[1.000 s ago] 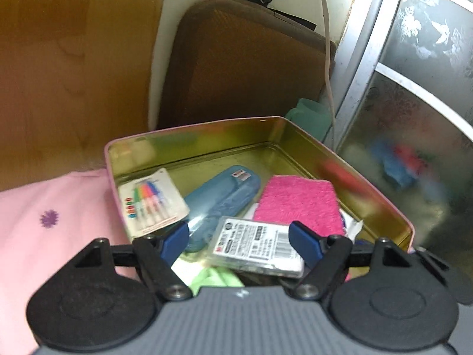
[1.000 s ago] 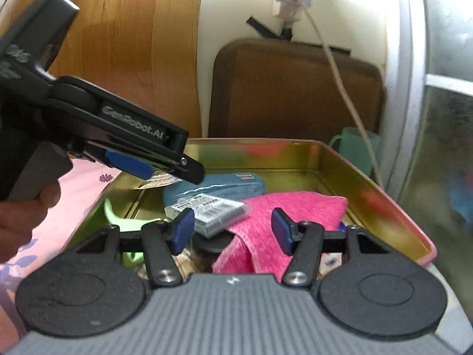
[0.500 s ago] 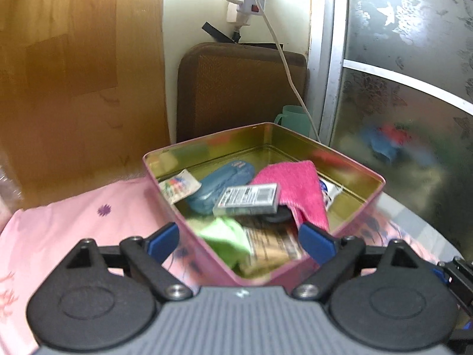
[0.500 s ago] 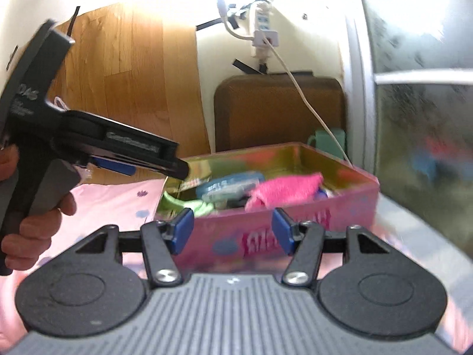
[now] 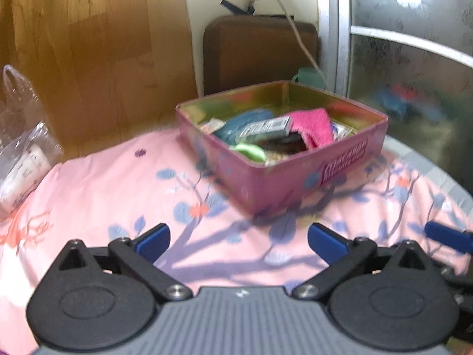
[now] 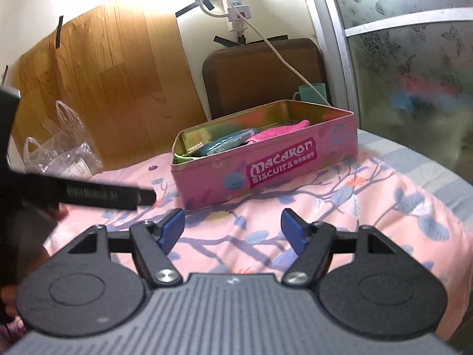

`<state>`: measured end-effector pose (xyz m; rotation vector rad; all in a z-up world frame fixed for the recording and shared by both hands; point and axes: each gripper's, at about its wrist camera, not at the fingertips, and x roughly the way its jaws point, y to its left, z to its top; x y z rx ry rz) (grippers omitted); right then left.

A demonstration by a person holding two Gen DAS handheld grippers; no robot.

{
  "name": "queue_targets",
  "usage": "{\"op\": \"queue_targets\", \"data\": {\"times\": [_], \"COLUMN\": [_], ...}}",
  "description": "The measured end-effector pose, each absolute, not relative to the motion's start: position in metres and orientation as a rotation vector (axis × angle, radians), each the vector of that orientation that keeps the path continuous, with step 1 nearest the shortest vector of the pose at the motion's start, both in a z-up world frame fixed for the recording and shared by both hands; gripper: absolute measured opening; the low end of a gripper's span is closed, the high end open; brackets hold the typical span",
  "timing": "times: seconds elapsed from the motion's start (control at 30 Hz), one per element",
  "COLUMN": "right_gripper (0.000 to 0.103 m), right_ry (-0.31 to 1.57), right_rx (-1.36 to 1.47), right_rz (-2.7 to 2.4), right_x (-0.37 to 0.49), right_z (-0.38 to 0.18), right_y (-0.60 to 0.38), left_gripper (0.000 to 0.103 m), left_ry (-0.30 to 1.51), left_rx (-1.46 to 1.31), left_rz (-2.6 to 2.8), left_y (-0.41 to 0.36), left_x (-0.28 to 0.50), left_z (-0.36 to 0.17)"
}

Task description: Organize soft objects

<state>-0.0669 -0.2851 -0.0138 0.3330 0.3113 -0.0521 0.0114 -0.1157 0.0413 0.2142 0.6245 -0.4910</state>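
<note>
Your left gripper (image 5: 238, 238) and right gripper (image 6: 232, 227), both empty with jaws opening, face the far pink tin (image 5: 295, 183); its pink towel (image 5: 314, 125) overhangs clutter and could snag.

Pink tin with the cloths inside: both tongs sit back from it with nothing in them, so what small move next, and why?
Probably nothing more than resting both tongs. The pink cloth and green cloth already lie inside the tin, and no loose cloth shows on the bedsheet. The left tongs and right tongs are opening, nothing between them.
</note>
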Motion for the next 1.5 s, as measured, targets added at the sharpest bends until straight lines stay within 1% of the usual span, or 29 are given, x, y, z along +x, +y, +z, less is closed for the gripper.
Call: {"op": "queue_targets", "data": {"times": [0.17,0.33,0.57,0.87,1.5], "right_gripper": [0.075,0.075,0.076,0.077,0.079], "right_ry": [0.298,0.281,0.246,0.222,0.156], "right_rx": [0.333,0.352,0.388,0.402,0.42], "right_rz": [-0.051,-0.067,-0.076,-0.069,-0.098], "right_x": [-0.074,-0.076,-0.078,-0.081,-0.099], "right_z": [-0.014,-0.014,-0.012,-0.009,-0.003], "right_y": [-0.282,-0.286,-0.295,-0.296,-0.299], "left_gripper": [0.103,0.103,0.103,0.103,0.103], "left_ry": [0.658,0.643,0.652,0.589,0.542], "left_rx": [0.23,0.229,0.204,0.264,0.31], "left_rz": [-0.457,-0.414,-0.407,-0.333,-0.282], "left_y": [-0.11,-0.109,-0.109,-0.111,-0.116], "left_x": [0.002,-0.003,-0.004,-0.012,-0.029], "left_z": [0.026,0.021,0.02,0.028,0.033]}}
